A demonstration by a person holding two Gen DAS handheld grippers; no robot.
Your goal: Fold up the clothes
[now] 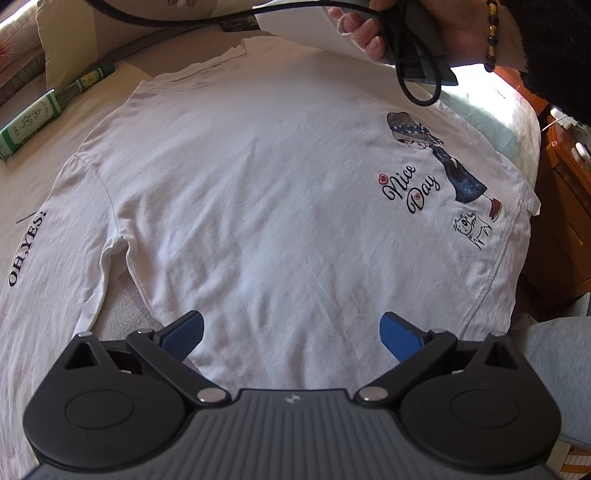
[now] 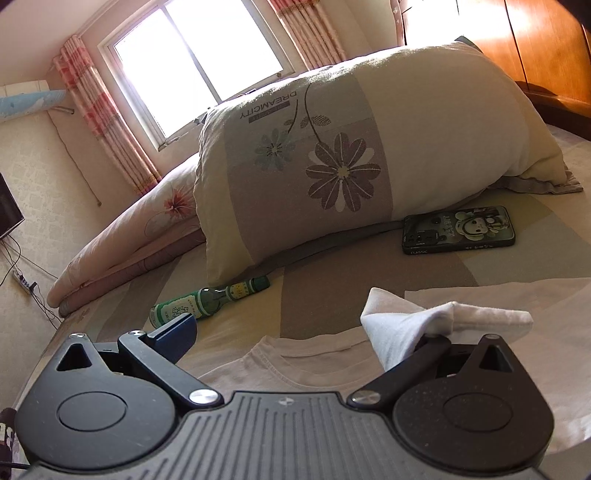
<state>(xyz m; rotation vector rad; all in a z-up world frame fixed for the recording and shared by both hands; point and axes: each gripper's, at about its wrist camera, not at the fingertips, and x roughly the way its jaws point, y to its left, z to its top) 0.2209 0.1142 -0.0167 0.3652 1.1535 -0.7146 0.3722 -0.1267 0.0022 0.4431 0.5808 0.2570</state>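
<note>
1. The left gripper (image 1: 291,334) points forward with its jaws spread wide; both blue pads (image 1: 184,334) are bare and nothing sits between them.
2. The right gripper (image 2: 310,332) also has its jaws wide apart. Its left finger is bare, while white cloth (image 2: 402,328) drapes over the right fingertip and hides it.
3. Far ahead of the left gripper and to its right, the person's right hand (image 1: 413,29) grips a dark handle, with a bead bracelet (image 1: 491,35) on the wrist and a dark sleeve (image 1: 554,44) beyond.

Shirt (image 1: 266,192) lies on bed (image 2: 332,273); bottle (image 1: 48,110) left, pillow (image 2: 332,147) behind.
</note>
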